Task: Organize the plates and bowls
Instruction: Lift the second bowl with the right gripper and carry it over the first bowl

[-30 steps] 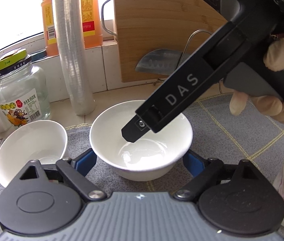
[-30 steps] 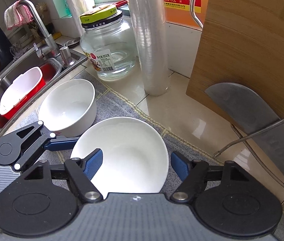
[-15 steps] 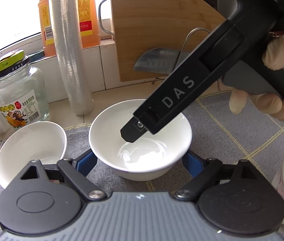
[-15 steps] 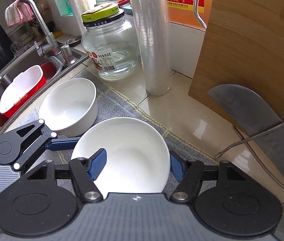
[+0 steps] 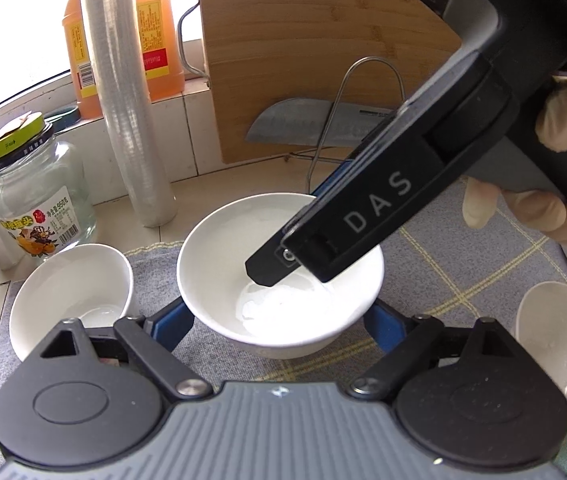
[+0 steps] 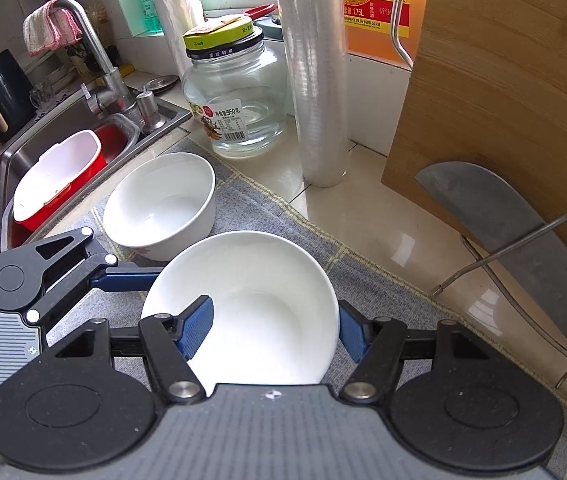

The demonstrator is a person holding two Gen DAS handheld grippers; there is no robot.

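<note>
Daylight pours through the window at the upper left, washing out the glass. Below it runs a white tiled sill. The pale, glossy surface is partly covered by a grey checked mat. A bamboo cutting board leans upright at the right of the frame. At the left, a steel sink sits under a curved faucet draped with a pink cloth.
</note>
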